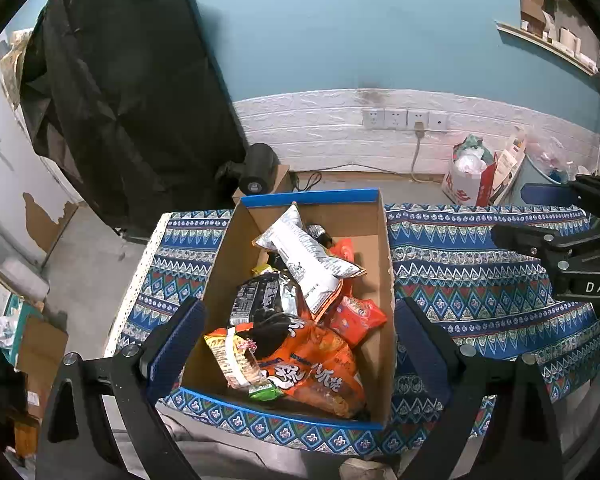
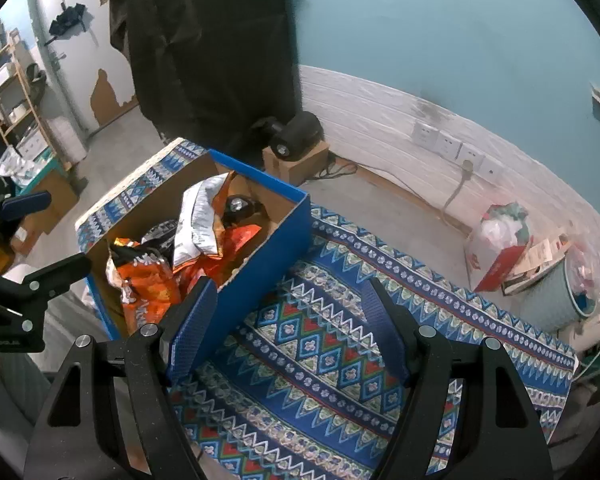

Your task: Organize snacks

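Blue-patterned woven cloth (image 2: 320, 344) spread over the whole table top, zigzags and little flowers, biggest thing around. Sitting on it: one open cardboard box with blue outer walls and blue rim (image 1: 384, 320), brown inside, stuffed with snack packets.

Left gripper (image 1: 300, 336), black frame with blue ribbed pads, jaws spread really wide, hovering over the box with one pad showing over each long side wall. Can't tell if the pads actually touch the cardboard; nothing pinched either way. Looks down straight into the pile.

Right gripper (image 2: 288, 332), same build, jaws also spread wide, holding nothing, only bare cloth between the pads. Box just off to its left, left pad lined up in front of the blue wall, contact hard to call. Also visible at the right edge of the left wrist view, well off to the side of the box.

Inside the box, roughly by size:
- one big orange crinkly noodle-style bag with white lettering (image 1: 316, 368), at the near end
- one long white printed pouch (image 1: 304, 260), lying diagonally on top of the heap
- one black and silver foil packet (image 1: 260, 296), left of middle
- one small red-orange sachet (image 1: 358, 316), against the right wall
- a few more orange and dark bits underneath, too buried to count properly
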{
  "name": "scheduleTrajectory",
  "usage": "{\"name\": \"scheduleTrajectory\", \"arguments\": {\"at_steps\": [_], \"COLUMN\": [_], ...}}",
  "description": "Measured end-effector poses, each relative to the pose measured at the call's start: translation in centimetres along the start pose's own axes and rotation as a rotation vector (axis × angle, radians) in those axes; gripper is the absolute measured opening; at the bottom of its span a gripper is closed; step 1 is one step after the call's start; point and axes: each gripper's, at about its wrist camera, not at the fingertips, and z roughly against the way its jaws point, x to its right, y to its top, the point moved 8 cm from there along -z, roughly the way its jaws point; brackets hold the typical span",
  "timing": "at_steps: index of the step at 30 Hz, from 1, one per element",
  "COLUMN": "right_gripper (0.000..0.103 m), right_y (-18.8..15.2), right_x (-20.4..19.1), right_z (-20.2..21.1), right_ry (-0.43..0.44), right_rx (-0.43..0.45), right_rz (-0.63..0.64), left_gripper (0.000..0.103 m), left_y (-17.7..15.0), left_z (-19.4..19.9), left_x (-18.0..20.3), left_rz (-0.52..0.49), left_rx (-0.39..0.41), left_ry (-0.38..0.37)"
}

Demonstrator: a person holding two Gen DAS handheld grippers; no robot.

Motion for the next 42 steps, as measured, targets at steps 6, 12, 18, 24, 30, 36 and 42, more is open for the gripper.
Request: {"name": "scheduleTrajectory", "arguments": {"at_steps": [6, 12, 18, 24, 30, 36, 42], "right_gripper": [0.074, 0.074, 0.074, 0.074, 0.074, 0.074, 0.074], "right_y": [0.12, 0.13, 0.18, 0.21, 0.24, 0.3, 0.2], "right_x": [-0.24, -0.19, -0.15, -0.2, -0.21, 0.1, 0.14], "right_z": [0.0, 0.04, 0.07, 0.08, 0.07, 0.15, 0.19], "right_ry": [0.001, -0.001, -0.003, -0.004, -0.005, -0.006, -0.007], "right_rx": [0.002, 0.002, 0.003, 0.002, 0.002, -0.001, -0.002], "right_rz": [0.006, 0.006, 0.007, 0.007, 0.007, 0.01, 0.014], "left_gripper": [0.096, 0.096, 0.096, 0.096, 0.096, 0.096, 0.096], "left_y": [0.07, 0.15, 0.18, 0.07, 0.02, 0.07, 0.12], "left_z": [0.12, 0.12, 0.45, 0.43, 0.47, 0.45, 0.54], "left_x": [-0.23, -0.6, -0.47, -0.44, -0.31, -0.31, -0.2], "left_rz": [0.014, 0.032, 0.025, 0.025, 0.027, 0.026, 0.027], "left_rx": [0.0, -0.002, 0.005, 0.003, -0.001, 0.0, 0.005], "left_ry": [-0.007, -0.007, -0.005, -0.003, -0.006, -0.001, -0.01]}}
